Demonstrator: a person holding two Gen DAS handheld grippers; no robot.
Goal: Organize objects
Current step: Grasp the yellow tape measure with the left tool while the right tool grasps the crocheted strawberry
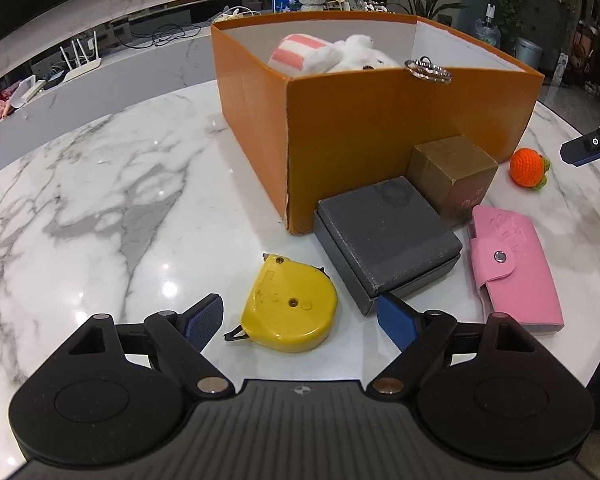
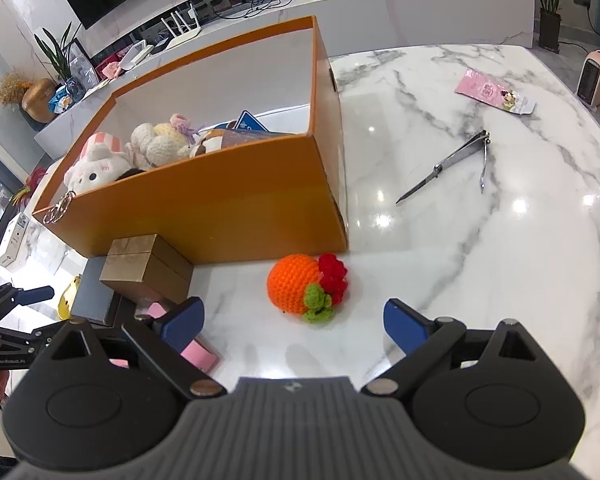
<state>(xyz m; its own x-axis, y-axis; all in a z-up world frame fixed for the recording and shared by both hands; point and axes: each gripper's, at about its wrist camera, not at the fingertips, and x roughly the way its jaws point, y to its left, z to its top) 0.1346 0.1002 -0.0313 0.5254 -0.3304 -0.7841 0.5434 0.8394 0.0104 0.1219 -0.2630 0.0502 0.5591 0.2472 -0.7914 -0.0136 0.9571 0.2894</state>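
On the marble table (image 1: 100, 184), the left gripper (image 1: 300, 322) hovers low with its jaws apart, holding nothing. The yellow tape measure (image 1: 290, 306) lies flat between its blue pads (image 1: 204, 320) — whether either pad touches the casing cannot be told. Just to the right, a grey flat box (image 1: 388, 236) sits against the front wall of the orange box (image 1: 364, 128), with a gold cube box (image 1: 452, 174) behind it, also close against that wall. A pink snap wallet (image 1: 516, 268) lies just beside the grey flat box, nearer the table edge.

Inside the orange box are soft toys: a white plush (image 2: 96, 168) with a pink-striped part, some crocheted pieces (image 2: 160, 144) and a blue card (image 2: 250, 124). A metal key ring (image 1: 428, 70) hangs over the front rim.

Further right, the right gripper (image 2: 294, 322) is also spread wide and empty — the orange crochet ball (image 2: 296, 282), with its red and green trim, rests on the table just ahead of the fingertips, near the orange box's corner. Well apart to the right lie a large nail clipper (image 2: 448, 168) and a pink packet (image 2: 494, 92).
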